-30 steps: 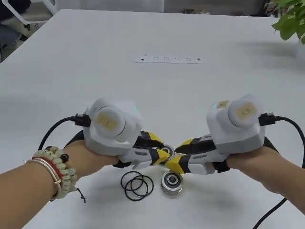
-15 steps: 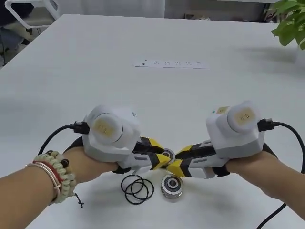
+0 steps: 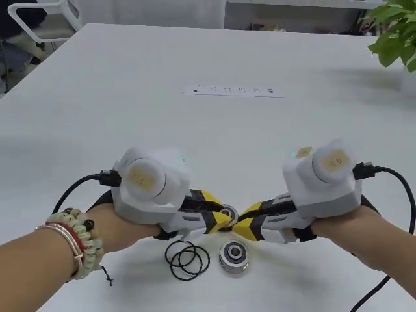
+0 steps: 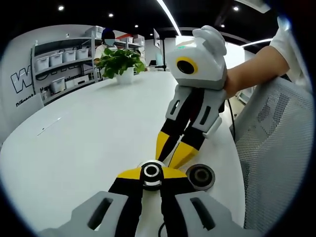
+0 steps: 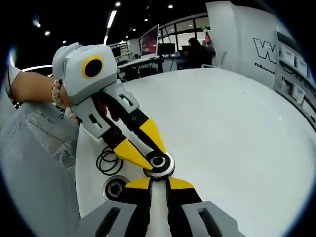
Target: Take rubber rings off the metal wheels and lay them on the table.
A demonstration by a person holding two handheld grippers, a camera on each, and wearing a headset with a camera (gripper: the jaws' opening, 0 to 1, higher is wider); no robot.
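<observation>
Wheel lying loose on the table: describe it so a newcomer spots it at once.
On the white table, find where the left claw and right claw meet tip to tip; just on the person's side of that, a loose wheel lies flat, right of the black rings. Unlike the held wheel in the left claw, it sits free, nothing touching it.

The left gripper (image 3: pixel 224 218) and right gripper (image 3: pixel 246 222) — rounded white housings, jaws banded black and yellow — each carry a pale round label on top. Black cables (image 3: pixel 75 188) plug into both. Beaded bracelets (image 3: pixel 81 237) in pale, red and dark tones ring the left wrist; a white short sleeve (image 4: pixel 291 39) covers the right arm.
</observation>
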